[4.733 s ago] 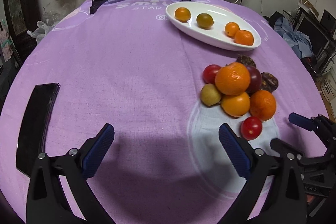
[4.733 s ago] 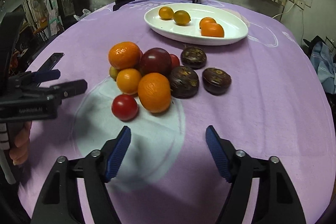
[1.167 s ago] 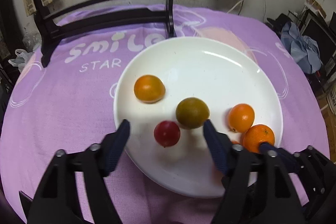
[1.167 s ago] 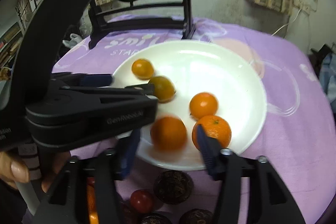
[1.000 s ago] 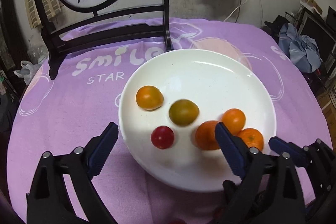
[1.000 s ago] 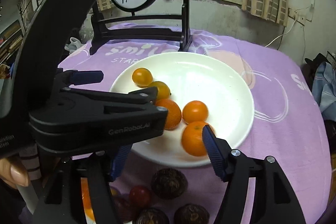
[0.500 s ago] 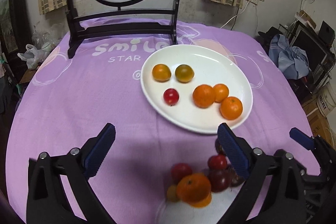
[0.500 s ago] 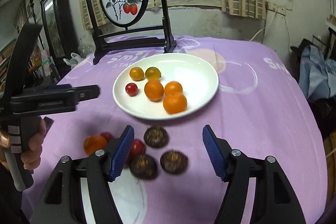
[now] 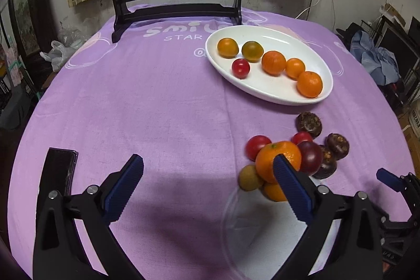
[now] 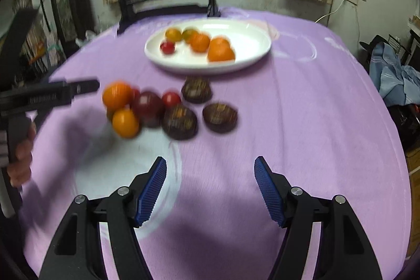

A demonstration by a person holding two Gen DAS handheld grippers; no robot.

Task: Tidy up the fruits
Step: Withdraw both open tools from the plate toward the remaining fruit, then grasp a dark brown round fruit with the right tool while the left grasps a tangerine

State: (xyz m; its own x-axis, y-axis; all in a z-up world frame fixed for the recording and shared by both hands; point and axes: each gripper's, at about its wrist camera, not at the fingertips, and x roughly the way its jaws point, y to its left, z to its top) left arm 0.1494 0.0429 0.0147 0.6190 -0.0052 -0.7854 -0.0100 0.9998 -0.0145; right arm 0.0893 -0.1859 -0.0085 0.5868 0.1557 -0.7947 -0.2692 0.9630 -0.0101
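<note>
Fingers point(image 9: 123, 183) of the left gripper point(image 9: 207, 183) stand spread wide with nothing between them. To the left of them a dark phone point(image 9: 59, 169) lies on the purple cloth of the counter point(image 9: 157, 101). A second ago these fingers hung right over the white plate point(image 9: 267, 91) with a red tomato point(image 9: 240, 68) just let go between them; now the plate sits well ahead and to the right, and the tomato rests on it beside the green one point(image 9: 252, 51) and the oranges. Just past the right finger lies the pile of loose fruit point(image 9: 288, 162), a big orange point(image 9: 278, 159) on top, with tomatoes, a dark plum and brown fruit around it.

Further right, the right gripper point(image 10: 210, 190) is also empty, its fingers point(image 10: 152, 190) at a middling gap. Ahead and left of them is the same pile point(image 10: 157, 109), blurred, and the plate point(image 10: 249, 54) is beyond it. An orange point(image 10: 200, 42) has been added there too.

So two more fruits are delivered: six on the plate, the pile still on the cloth. Both grippers are likely back for another pick.
</note>
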